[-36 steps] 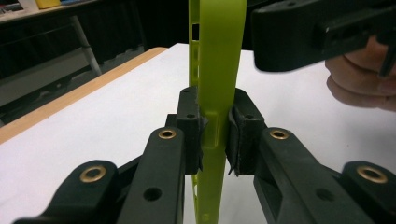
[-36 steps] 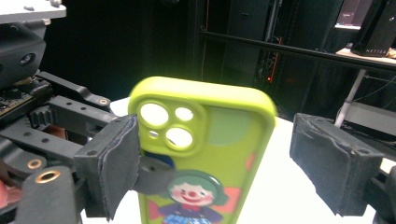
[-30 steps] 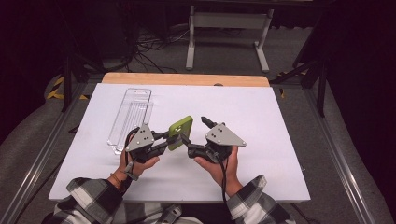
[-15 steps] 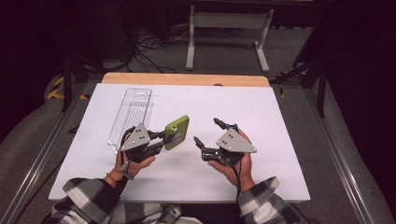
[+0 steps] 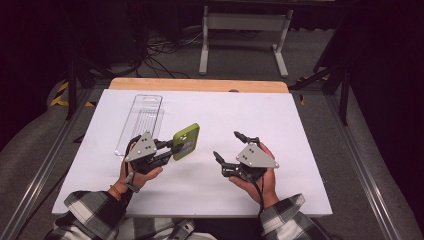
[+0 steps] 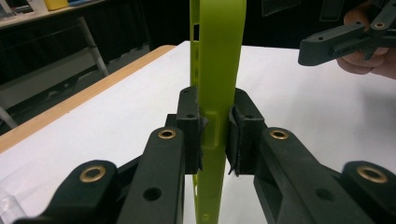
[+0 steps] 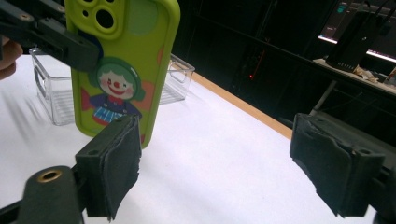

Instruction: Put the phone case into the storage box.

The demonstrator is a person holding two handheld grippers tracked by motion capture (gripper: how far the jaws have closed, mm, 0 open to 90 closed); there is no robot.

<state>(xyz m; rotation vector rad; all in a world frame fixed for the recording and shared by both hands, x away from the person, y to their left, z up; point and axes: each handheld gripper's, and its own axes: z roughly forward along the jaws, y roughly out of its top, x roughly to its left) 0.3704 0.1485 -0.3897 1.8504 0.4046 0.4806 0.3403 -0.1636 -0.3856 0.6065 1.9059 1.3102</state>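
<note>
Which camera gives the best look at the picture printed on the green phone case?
The right gripper view: the lime-green plastic phone case faces that camera, showing its clown drawing and lens cutouts. The left gripper view shows the case edge-on, clamped in the left gripper. The high view shows it small, its picture unreadable.

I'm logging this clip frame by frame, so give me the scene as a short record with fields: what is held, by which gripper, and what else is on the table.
held item: green phone case with a clown picture on its back
holder: left gripper, jaws shut on the case's edges, case lifted above the table
other gripper: right gripper, jaws wide open with nothing between them, apart from the case
container: clear plastic tray, beyond the left gripper
surface: white table with a wooden far edge
</note>
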